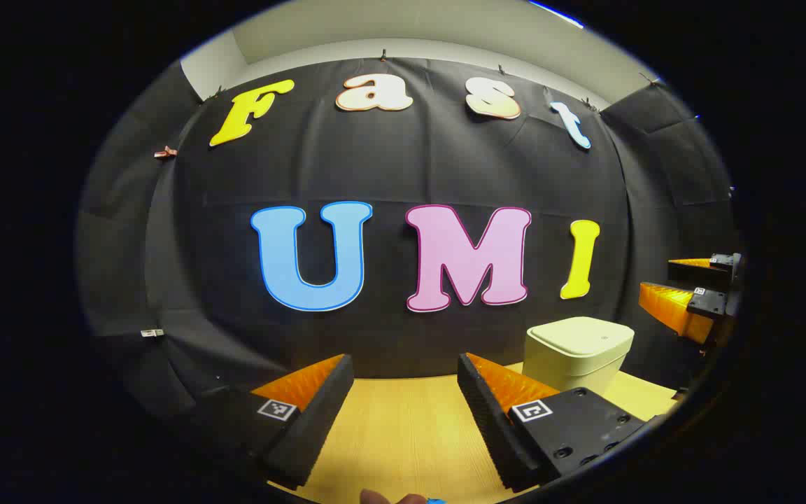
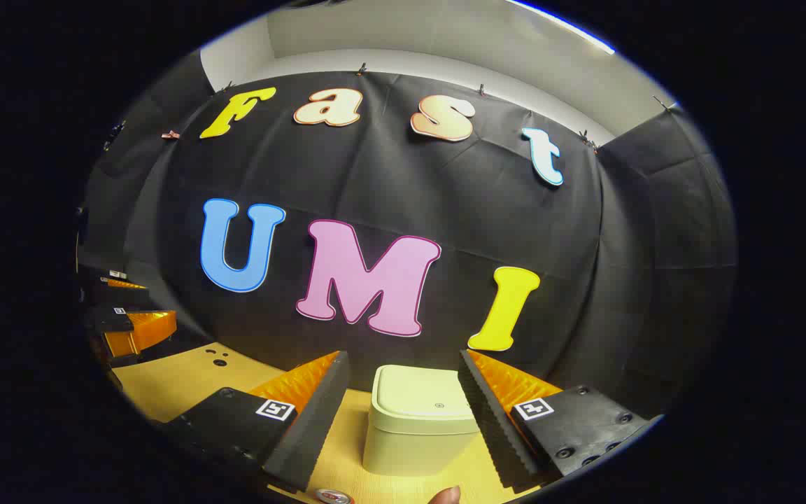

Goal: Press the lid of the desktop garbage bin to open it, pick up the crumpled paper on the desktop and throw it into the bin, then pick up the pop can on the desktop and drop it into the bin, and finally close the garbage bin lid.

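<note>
Pale cream square plastic bin (image 2: 420,420) with lid down, standing on light wooden surface (image 2: 179,381), dead ahead at 12 o'clock between spread, empty jaws of right gripper (image 2: 403,402). Left gripper (image 1: 403,402) likewise with jaws apart, holding nothing, bin at its 2 o'clock. Silver can top (image 2: 334,496) at 6 o'clock in right gripper view.

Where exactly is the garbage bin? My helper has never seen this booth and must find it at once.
Start at the black cloth wall at the back, then drop to the pale wooden table below it. The garbage bin stands there near the wall: a squat, cream box with rounded corners, its flat lid shut and a small round mark near the lid's front edge.
</note>
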Available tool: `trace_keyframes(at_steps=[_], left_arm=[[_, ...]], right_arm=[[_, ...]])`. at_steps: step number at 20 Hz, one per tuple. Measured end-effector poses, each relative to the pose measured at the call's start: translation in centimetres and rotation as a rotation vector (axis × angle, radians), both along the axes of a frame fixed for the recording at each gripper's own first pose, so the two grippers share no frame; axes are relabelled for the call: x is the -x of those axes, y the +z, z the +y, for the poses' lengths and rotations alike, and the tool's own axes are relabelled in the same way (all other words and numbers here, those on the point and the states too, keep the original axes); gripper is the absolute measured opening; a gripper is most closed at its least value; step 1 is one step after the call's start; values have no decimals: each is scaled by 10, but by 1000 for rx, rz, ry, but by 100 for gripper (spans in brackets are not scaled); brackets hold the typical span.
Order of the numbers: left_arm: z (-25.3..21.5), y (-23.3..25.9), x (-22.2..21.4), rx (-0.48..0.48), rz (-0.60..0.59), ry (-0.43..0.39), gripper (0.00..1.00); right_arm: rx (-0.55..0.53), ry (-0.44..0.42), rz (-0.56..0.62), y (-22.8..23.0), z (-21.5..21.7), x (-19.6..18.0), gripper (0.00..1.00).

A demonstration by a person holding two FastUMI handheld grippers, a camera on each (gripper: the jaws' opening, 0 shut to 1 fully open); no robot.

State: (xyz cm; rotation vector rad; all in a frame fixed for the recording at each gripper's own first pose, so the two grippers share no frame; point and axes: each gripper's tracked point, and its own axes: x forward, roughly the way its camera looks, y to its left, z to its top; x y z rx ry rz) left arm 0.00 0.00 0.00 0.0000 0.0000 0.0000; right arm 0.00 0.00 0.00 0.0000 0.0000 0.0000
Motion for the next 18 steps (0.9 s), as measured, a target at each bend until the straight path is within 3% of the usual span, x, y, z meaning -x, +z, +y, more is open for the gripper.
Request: trace_keyframes(at_steps=[7, 13, 16, 18], left_arm=[[1, -1, 2, 1, 0, -1, 96], [-1, 0, 4, -4, -9, -5, 96], [-2, 1, 6, -5, -10, -8, 96], [-2, 1, 7, -4, -10, -10, 96]], right_arm=[[9, 7, -5, 4, 0, 2, 97], [-53, 39, 76, -9, 6, 2, 94], [-64, 32, 79, -7, 3, 3, 87], [-54, 21, 89, -8, -1, 3, 74]])
